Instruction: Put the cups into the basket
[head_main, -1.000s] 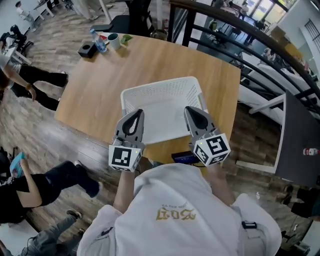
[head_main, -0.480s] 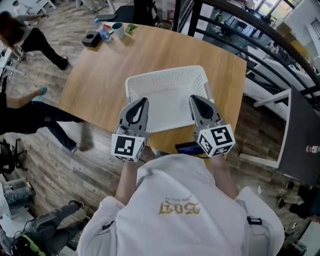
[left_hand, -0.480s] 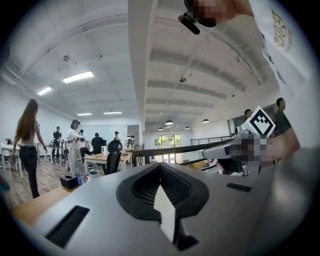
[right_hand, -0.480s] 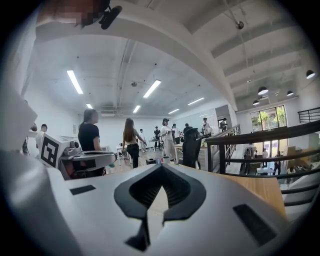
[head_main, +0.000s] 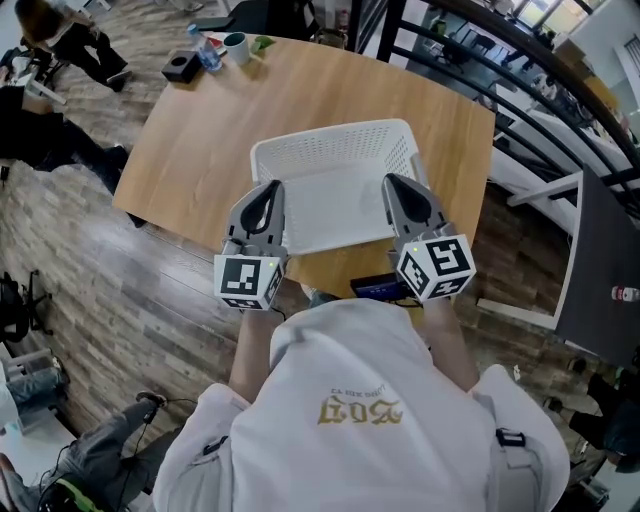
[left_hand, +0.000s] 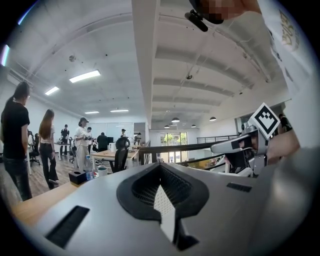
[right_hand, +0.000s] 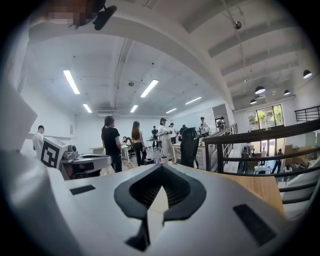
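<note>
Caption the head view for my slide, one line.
Shut left gripper and shut right gripper at the near rim of an empty white plastic basket on a wooden table.

**Q:** Where is the basket?

**A:** The basket (head_main: 335, 150) stands on the table (head_main: 200, 160), close to the near edge.

**Q:** Where are the grippers?

**A:** The left gripper (head_main: 268, 190) is over the basket's near left corner. The right gripper (head_main: 394, 183) is over its right wall. Both point away from the person. Each pair of jaws comes together at the tip.

**Q:** Where is the cup?

**A:** The cup (head_main: 236, 46) stands at the far left corner of the table, well apart from the basket. A bottle (head_main: 207, 55) is just beside it, and a black box (head_main: 181, 68) is next to the bottle.
</note>
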